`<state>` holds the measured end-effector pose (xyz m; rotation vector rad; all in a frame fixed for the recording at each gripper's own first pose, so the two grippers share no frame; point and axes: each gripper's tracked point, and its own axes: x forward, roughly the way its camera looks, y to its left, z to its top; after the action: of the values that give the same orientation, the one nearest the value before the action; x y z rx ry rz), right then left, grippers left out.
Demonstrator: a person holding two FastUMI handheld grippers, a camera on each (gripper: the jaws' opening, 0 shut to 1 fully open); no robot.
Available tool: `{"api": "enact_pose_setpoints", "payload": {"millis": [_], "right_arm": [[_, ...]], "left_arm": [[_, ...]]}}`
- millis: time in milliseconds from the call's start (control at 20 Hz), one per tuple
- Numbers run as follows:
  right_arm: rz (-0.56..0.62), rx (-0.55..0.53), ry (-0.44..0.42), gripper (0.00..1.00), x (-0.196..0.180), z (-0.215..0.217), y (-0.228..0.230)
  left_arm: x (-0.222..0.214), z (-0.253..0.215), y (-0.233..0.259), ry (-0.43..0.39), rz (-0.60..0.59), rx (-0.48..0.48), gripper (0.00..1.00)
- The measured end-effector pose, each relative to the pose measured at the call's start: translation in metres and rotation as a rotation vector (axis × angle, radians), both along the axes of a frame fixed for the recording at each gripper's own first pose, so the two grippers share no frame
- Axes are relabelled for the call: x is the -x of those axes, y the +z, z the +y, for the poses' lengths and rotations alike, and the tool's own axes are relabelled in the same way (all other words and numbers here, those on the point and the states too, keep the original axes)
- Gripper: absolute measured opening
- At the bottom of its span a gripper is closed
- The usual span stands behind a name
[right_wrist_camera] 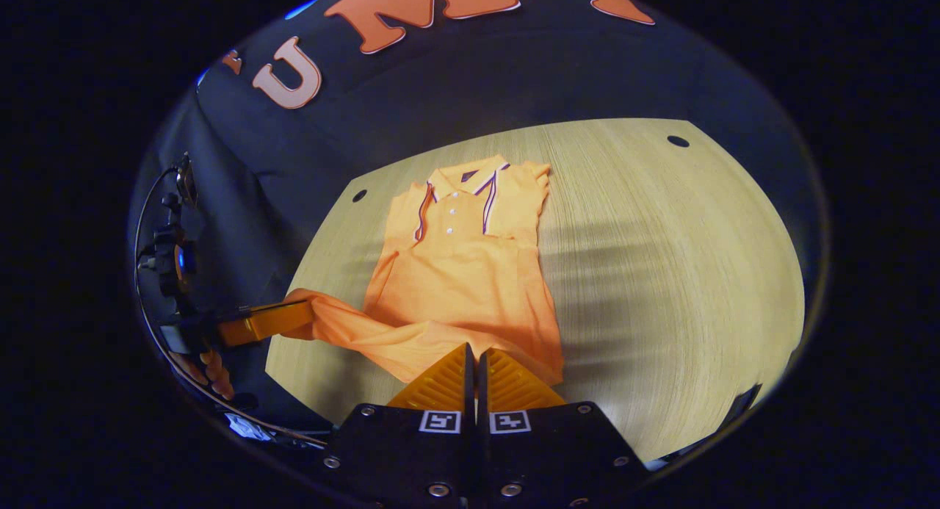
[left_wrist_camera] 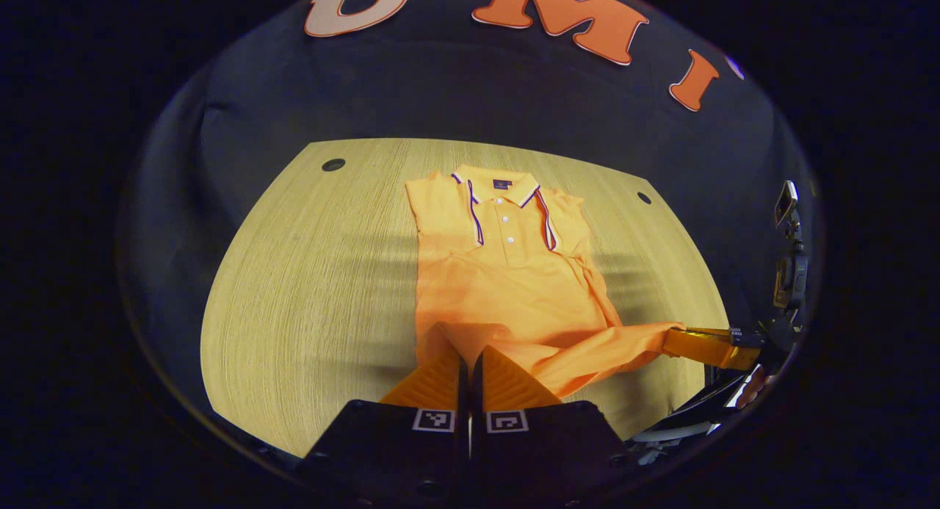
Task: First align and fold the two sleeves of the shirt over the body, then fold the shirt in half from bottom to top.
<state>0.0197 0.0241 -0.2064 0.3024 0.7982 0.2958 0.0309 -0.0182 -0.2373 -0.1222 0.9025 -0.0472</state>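
An orange polo shirt [left_wrist_camera: 507,289] lies collar-far on the wooden table [left_wrist_camera: 308,274], with both sleeves folded in over the body. My left gripper [left_wrist_camera: 468,358] is shut on the near hem at its left corner. At the right, my right gripper [left_wrist_camera: 672,341] is shut on the other hem corner, and the hem is stretched and slightly raised between them. In the right gripper view the shirt [right_wrist_camera: 463,274] lies the same way; my right gripper [right_wrist_camera: 475,358] pinches the hem, and my left gripper [right_wrist_camera: 305,314] holds the far corner.
The table [right_wrist_camera: 661,259] has small dark holes near its far corners [left_wrist_camera: 333,164] [right_wrist_camera: 677,141]. Bare wood lies on both sides of the shirt. A hand [right_wrist_camera: 209,369] holds the left gripper at the near table edge.
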Motion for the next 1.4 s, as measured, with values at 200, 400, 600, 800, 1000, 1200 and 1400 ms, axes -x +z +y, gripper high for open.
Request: {"api": "enact_pose_setpoints", "payload": {"millis": [200,400,600,800,1000,1200,1400], "right_arm": [[-0.027,0.004,-0.038,0.00,-0.037,-0.009,0.023],[-0.049,0.032,-0.042,0.00,-0.080,-0.007,0.036],[-0.054,0.057,-0.054,0.00,-0.126,-0.004,0.042],[-0.049,0.071,-0.072,0.00,-0.166,-0.006,0.041],[-0.045,0.083,-0.091,0.00,-0.210,-0.008,0.044],[-0.026,0.114,-0.114,0.00,-0.254,-0.010,0.034],[-0.005,0.127,-0.146,0.00,-0.290,-0.012,0.023]], "left_arm": [[-0.041,0.003,0.017,-0.009,-0.029,0.042,0.01],[-0.086,0.012,0.024,0.001,-0.041,0.080,0.01],[-0.135,0.024,0.018,0.002,-0.029,0.088,0.01],[-0.186,0.036,0.014,-0.006,-0.018,0.105,0.01],[-0.239,0.050,0.003,-0.005,-0.005,0.102,0.01],[-0.280,0.054,-0.018,-0.019,0.033,0.127,0.01],[-0.313,0.063,-0.041,-0.013,0.064,0.097,0.01]]}}
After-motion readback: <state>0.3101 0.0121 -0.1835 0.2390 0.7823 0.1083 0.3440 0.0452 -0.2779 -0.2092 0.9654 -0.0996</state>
